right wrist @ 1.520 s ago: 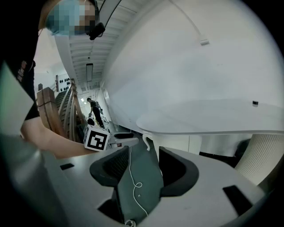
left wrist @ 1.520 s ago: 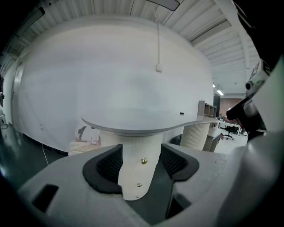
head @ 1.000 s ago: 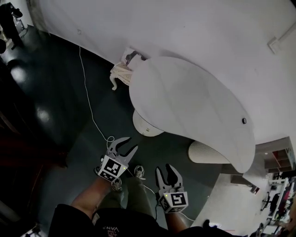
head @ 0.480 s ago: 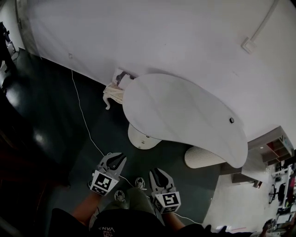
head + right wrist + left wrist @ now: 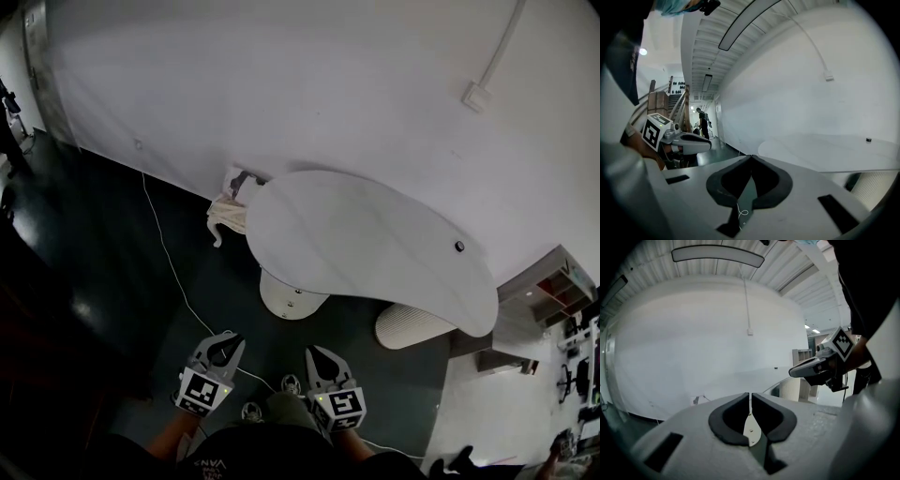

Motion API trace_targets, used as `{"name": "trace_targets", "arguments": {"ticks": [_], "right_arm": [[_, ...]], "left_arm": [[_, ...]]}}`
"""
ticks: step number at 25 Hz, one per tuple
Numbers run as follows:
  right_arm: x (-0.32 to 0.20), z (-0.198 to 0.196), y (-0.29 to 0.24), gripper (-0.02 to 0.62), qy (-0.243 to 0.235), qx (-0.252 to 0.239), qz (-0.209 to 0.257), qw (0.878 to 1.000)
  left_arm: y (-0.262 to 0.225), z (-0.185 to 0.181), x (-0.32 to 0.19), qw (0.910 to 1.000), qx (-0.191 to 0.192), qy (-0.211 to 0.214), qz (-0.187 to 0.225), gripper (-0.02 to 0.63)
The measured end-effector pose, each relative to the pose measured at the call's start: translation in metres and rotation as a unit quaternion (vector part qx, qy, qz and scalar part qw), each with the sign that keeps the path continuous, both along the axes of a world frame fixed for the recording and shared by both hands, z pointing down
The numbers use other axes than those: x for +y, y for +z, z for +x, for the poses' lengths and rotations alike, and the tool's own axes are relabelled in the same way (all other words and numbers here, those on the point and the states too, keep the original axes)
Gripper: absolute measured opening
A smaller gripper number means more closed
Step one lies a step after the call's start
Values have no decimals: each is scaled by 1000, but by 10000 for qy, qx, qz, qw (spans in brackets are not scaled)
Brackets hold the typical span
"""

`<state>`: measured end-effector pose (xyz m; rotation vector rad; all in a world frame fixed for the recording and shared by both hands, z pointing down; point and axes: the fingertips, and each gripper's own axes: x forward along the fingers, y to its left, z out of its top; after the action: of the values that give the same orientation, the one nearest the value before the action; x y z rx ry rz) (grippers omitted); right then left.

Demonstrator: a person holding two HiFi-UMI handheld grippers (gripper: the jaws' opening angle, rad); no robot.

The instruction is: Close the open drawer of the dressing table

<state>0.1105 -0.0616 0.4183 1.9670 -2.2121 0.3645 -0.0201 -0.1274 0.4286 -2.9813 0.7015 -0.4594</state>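
Dressing table [image 5: 366, 234] sits mid-frame in the head view, its white oval top hard against the white wall [image 5: 281, 84]. A rounded white drawer [image 5: 292, 298] pokes out from under the top's lower-left edge, standing open. Down at the bottom of the frame, both tools are well short of it. Left gripper [image 5: 225, 342], lower left of centre: the jaws have just been closing and now meet tip to tip with nothing between them, and its own view shows only a hairline gap between the dark pads. Right gripper [image 5: 313, 354], just to the right: same story, jaws just closed together, empty. The two hang side by side, apart from each other, over the dark floor [image 5: 94, 281] and the person's shoes [image 5: 251, 411]. A thin white cable [image 5: 169, 253] snakes across the floor from the upper left toward the grippers. A ribbed white cylinder [image 5: 412, 325] stands under the table's right end, a cream carved piece [image 5: 225, 214] sits at its left end, and a small dark dot [image 5: 458, 247] lies on the top near the right
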Motion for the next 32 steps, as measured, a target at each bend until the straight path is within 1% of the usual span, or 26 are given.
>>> {"name": "trace_targets", "arguments": {"ticks": [4, 8, 11, 13, 16, 18, 22, 25, 28, 32], "right_arm": [[5, -1, -4, 3, -75, -33, 8, 10000], [10, -5, -7, 2, -211, 53, 23, 9998], [12, -5, -9, 3, -236, -23, 52, 9997], [13, -4, -10, 2, -299, 31, 62, 9995], [17, -7, -11, 2, -384, 36, 38, 9992], [20, -9, -11, 2, -372, -54, 16, 9993], [22, -11, -14, 2, -386, 17, 18, 9993], [21, -12, -14, 2, -385, 73, 17, 9992], [21, -11, -16, 2, -346, 4, 40, 9994], [21, -7, -13, 2, -316, 35, 35, 9995]], "left_arm": [[-9, -13, 7, 10000, 8, -65, 73, 29], [-15, -25, 13, 9997, 100, -159, 134, 28], [-21, -32, 17, 9993, 33, -380, -12, 26], [-25, -32, 20, 9989, 16, -458, -78, 26], [-27, -30, 27, 9990, 8, -455, -45, 25], [-28, -29, 32, 9990, 17, -437, -24, 25], [-25, -29, 38, 9991, 11, -427, -71, 25], [-27, -32, 38, 9987, 31, -506, -53, 23], [-29, -36, 39, 9982, 49, -591, -27, 22], [-31, -37, 42, 9980, 46, -635, -2, 21]]}}
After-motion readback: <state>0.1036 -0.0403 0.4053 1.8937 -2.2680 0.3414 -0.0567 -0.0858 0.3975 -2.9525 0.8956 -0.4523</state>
